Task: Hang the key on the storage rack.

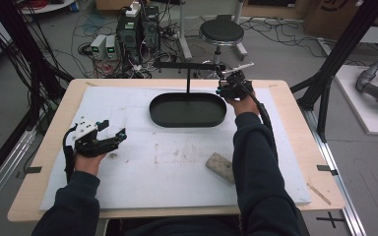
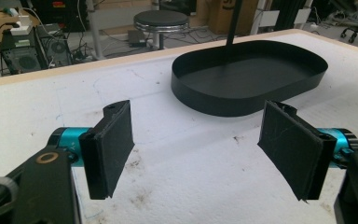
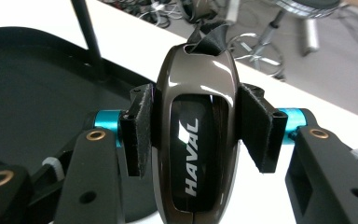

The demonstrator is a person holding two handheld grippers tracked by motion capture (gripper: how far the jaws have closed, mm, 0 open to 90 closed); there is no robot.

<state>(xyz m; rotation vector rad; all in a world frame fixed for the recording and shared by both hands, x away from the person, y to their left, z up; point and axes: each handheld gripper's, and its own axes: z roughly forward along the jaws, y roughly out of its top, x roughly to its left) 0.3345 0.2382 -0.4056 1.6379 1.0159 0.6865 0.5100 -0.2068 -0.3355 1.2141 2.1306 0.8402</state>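
One key fob [image 3: 196, 135] between right claw [image 3: 196, 135] pads.

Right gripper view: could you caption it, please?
Right tongs clamp a HAVAL key fob beside the black tray.

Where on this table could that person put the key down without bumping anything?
The black oval tray holds nothing but its thin black post. The white mat is bare between the open left gripper and the beige block. It is tightest by the tray's right end, where the right gripper grips the glossy brown Haval key fob.
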